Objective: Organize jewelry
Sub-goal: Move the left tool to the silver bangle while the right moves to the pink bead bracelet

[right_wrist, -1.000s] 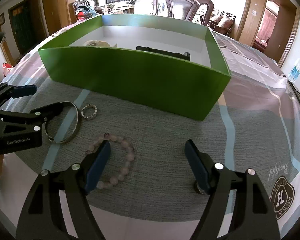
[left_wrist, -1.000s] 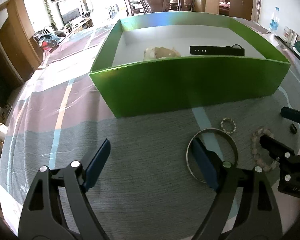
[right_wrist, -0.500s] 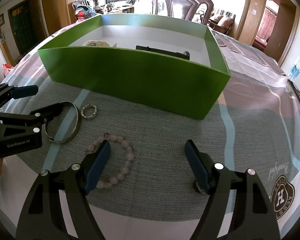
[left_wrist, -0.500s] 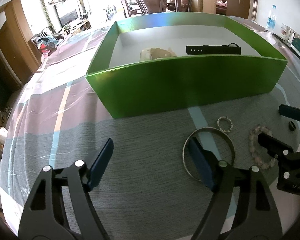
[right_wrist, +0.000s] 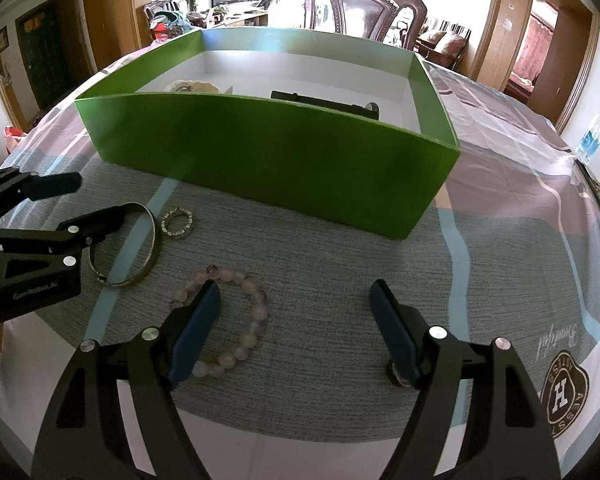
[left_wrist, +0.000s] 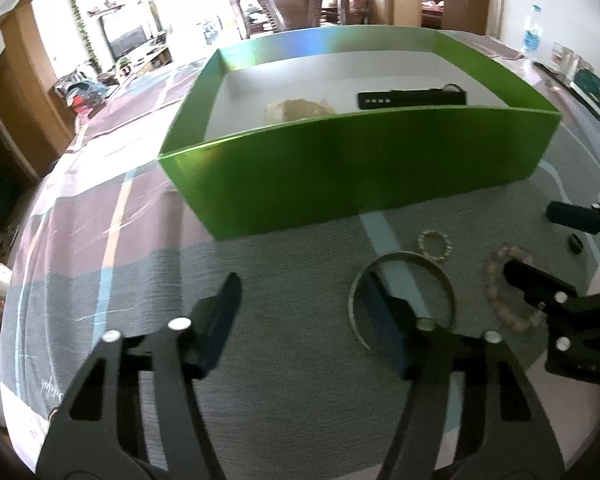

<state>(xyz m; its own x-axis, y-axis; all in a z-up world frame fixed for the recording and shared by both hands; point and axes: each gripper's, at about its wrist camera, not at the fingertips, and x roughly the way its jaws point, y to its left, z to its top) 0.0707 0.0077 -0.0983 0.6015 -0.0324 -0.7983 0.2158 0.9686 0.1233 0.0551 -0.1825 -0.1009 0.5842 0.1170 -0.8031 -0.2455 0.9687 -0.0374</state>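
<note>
Jaws of left hand-held gripper [left_wrist: 300, 304] closing around bangle [left_wrist: 404, 304].

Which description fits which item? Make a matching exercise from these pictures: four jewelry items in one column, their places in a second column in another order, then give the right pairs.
Items
1. metal bangle
2. pink bead bracelet
3. black watch
4. small studded ring

Places
A. inside the green box
B. on the cloth, right gripper's left finger over it
C. on the cloth, left gripper's right finger inside its loop
D. on the cloth between the bangle and the box, no finger at it

Pairs: 1-C, 2-B, 3-A, 4-D
</note>
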